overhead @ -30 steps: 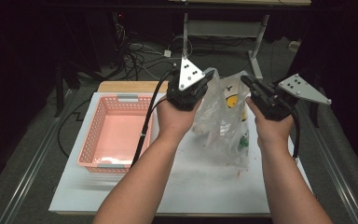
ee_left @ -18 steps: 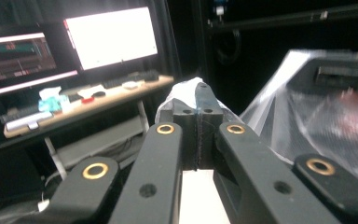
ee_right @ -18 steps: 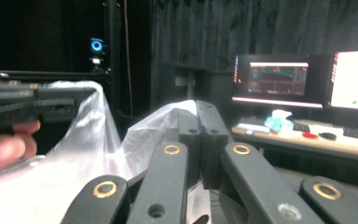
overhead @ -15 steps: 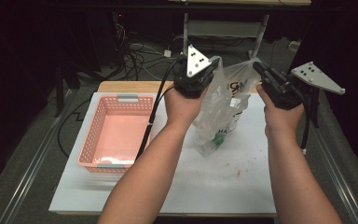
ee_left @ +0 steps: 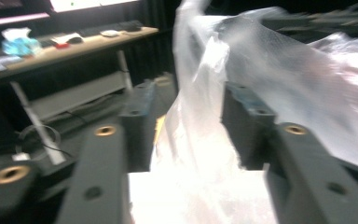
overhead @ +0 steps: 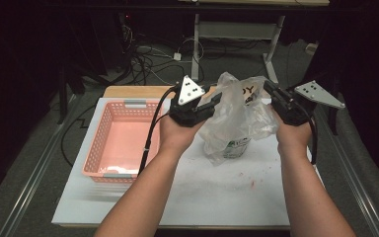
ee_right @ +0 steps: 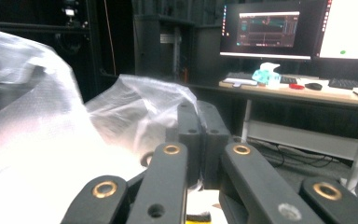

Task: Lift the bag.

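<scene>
From above, the white worktop [overhead: 202, 197] carries a pink basket [overhead: 121, 143] at about nine o'clock and, at its centre toward twelve o'clock, a clear plastic bag [overhead: 237, 118] that stands crumpled between the two hands, its bottom resting on the board. That high view also gives the bag's printed letters near the top and a green-marked item inside it low down, though what that item is I cannot make out through the plastic. The left tool [overhead: 212, 101] sits at the bag's nine o'clock edge and the right tool [overhead: 268, 89] at its two o'clock edge. The left gripper view shows what the high view cannot: the left tool [ee_left: 186, 116] has its jaws part-way apart, having just been opening, with a fold of the bag [ee_left: 270, 79] hanging loose between them and not pressed by the pads. That picture is blurred, so the film's edges are hard to follow. The right gripper view shows the right tool [ee_right: 198, 135] with its jaws pressed together and a thin edge of the bag [ee_right: 135, 107] pinched in them, the rest billowing off toward nine o'clock. Behind it, at about two o'clock, stands a desk [ee_right: 307, 95] with lit monitors [ee_right: 265, 28], cut off at the frame's edge.
</scene>
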`<move>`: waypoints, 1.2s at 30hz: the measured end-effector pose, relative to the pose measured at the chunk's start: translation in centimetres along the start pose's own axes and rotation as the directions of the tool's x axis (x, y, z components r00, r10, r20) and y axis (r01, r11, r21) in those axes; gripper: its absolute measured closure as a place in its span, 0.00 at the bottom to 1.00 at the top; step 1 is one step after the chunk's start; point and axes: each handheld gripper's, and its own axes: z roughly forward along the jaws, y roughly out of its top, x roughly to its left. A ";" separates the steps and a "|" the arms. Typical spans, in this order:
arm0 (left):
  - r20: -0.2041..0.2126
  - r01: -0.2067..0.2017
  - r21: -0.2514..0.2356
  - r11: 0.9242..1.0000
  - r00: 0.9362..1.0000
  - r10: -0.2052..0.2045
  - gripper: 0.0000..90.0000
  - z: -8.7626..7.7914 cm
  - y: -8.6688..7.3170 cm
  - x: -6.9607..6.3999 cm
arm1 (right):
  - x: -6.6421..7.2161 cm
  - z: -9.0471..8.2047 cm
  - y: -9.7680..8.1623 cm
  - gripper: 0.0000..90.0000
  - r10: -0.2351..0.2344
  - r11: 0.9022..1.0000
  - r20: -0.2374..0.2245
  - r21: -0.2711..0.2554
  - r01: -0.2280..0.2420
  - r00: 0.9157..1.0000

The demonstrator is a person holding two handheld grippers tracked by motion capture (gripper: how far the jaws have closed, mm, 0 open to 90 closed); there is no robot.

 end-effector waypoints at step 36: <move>0.105 0.070 0.283 0.957 0.989 -0.103 0.00 -1.6 -16.1 -4.8 | 0.8 -7.1 -1.1 0.36 -0.060 0.998 -0.074 0.000 0.060 0.995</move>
